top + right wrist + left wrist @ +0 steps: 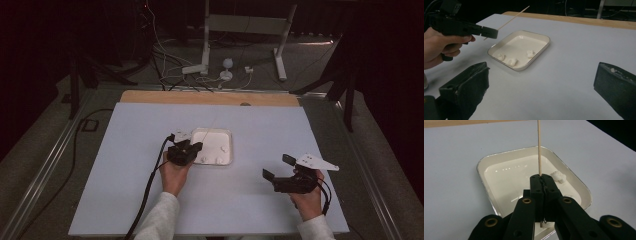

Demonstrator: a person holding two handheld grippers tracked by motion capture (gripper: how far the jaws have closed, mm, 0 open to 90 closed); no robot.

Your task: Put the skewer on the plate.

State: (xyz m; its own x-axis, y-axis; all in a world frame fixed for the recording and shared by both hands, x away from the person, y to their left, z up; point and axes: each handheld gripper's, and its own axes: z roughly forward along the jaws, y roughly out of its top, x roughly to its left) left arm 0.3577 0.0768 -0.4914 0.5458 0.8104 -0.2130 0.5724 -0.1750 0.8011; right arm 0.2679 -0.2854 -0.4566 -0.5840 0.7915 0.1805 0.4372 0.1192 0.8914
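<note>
The left gripper (541,181) holds its jaws clamped on a thin wooden skewer (539,147) above the shallow white rectangular tray (482,166), which holds three white lumps (512,61). The right gripper (541,85) hovers over the pale surface (130,150), jaws apart.

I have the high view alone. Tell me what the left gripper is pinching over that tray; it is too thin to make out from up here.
Observer: The left gripper is shut on a thin wooden skewer, which runs forward over the white tray.
Operator: Count the white lumps in the tray for me.
Observer: The right gripper view shows three white lumps: one and a second near the tray's closer rim, and a third off to the side.
Operator: Report the right gripper.
Observer: The right gripper is open, jaws wide apart with bare table between them and a white smear on one jaw's tip.
</note>
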